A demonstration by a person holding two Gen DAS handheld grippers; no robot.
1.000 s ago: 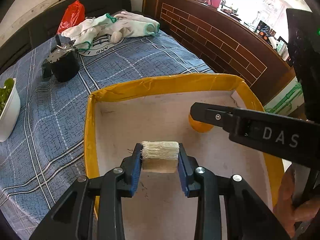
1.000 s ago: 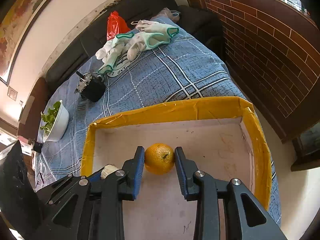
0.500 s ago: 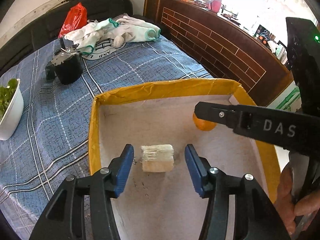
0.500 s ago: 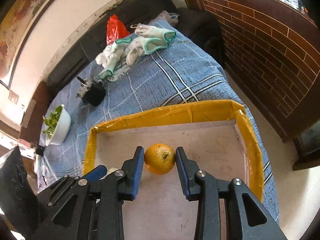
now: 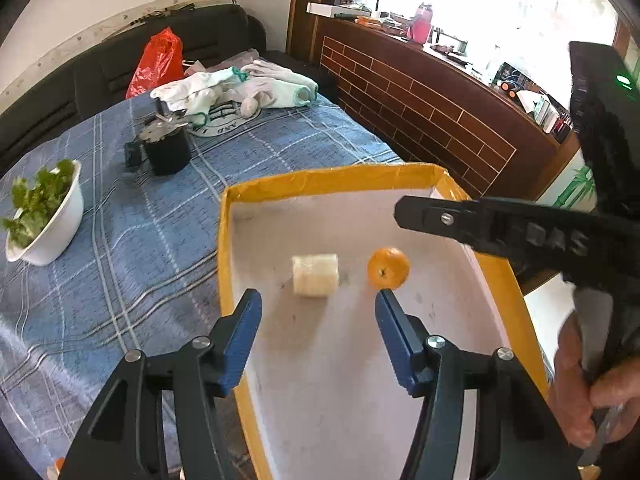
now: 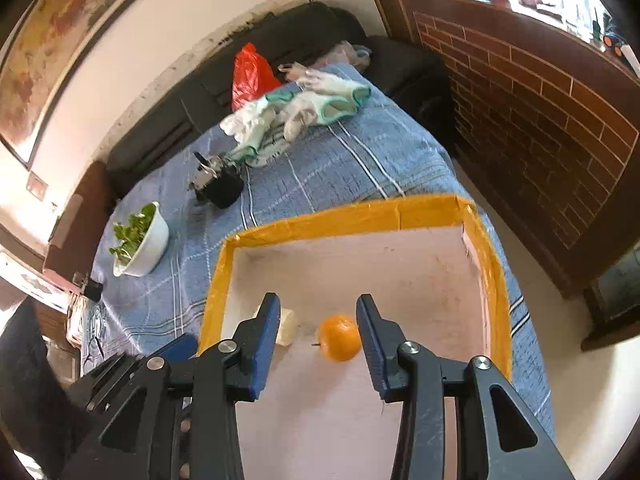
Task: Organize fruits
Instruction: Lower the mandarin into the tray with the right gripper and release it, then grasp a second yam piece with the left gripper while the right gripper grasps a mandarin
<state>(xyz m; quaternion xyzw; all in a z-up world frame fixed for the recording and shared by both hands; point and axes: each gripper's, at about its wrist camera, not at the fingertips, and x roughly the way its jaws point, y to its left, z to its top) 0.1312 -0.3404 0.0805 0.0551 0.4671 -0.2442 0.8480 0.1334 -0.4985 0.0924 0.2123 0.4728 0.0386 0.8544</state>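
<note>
A shallow box with a yellow taped rim (image 5: 320, 182) (image 6: 344, 216) lies on the blue checked cloth. On its white floor rest a pale cylindrical fruit piece (image 5: 315, 275) (image 6: 289, 326) and an orange (image 5: 389, 267) (image 6: 340, 338), a little apart. My left gripper (image 5: 318, 306) hovers above and just short of the pale piece, its jaws opening with nothing between the pads. My right gripper (image 6: 319, 305) hangs over the orange with its jaws opening; the orange shows between the fingers, but the pads are off it. One right-gripper finger (image 5: 440, 220) crosses the left wrist view.
A white bowl of greens (image 5: 48, 216) (image 6: 140, 244) stands left of the box. Behind it are a black pot (image 5: 166, 152) (image 6: 222, 188), a heap of gloves (image 5: 240, 88) (image 6: 296, 116) and a red bag (image 5: 158, 62). A brick wall (image 6: 540, 112) runs along the right.
Both grippers let go and drew up and back. The pale piece left the left pads and the orange left the right pads; both now lie on the box floor.
</note>
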